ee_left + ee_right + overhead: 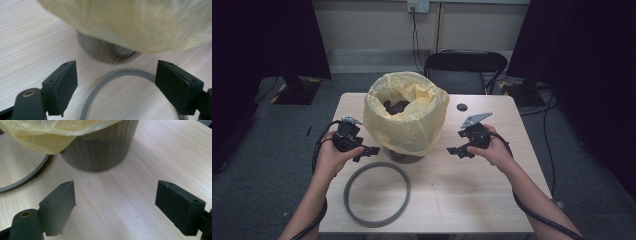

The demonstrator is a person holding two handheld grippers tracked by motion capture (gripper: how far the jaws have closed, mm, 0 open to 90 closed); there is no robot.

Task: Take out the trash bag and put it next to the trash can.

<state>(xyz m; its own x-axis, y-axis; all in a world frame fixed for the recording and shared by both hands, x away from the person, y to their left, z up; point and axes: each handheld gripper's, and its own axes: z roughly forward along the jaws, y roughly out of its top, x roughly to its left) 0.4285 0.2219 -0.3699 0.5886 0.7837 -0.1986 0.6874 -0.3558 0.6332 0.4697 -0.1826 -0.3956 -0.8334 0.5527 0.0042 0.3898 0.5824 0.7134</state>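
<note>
From the high view, a small grey ribbed bin (404, 154) sits mid-table with a yellow bag (407, 117) draped over its rim and hanging most of the way down, something dark sitting inside. A loose grey ring (377, 194) lies flat on the table (472, 195) just in front of the bin, toward the person's left. The left gripper (368, 150) and right gripper (455, 150) flank the bin low down, both with jaws spread and nothing in them. Only this view gives the bag's open mouth and how the two hands sit relative to each other.

The left gripper view looks straight at the bag's bulging skirt (140, 22) with the bin's base (105, 51) peeking below it and the ring's arc (117, 77) running between the wide-open jaws. Probably the risk here: the bag is thin and slack, so a pinch could grab only film and tug it off the rim, or drag the light bin along.

The right gripper view shows the bin's ribbed wall (100, 150) much more clearly, the bag's lower edge (45, 142), and a bit of ring (25, 178) off to its left. Its jaws are parted over bare wood. If both sides pull unevenly, the bin looks like it could tip.
</note>
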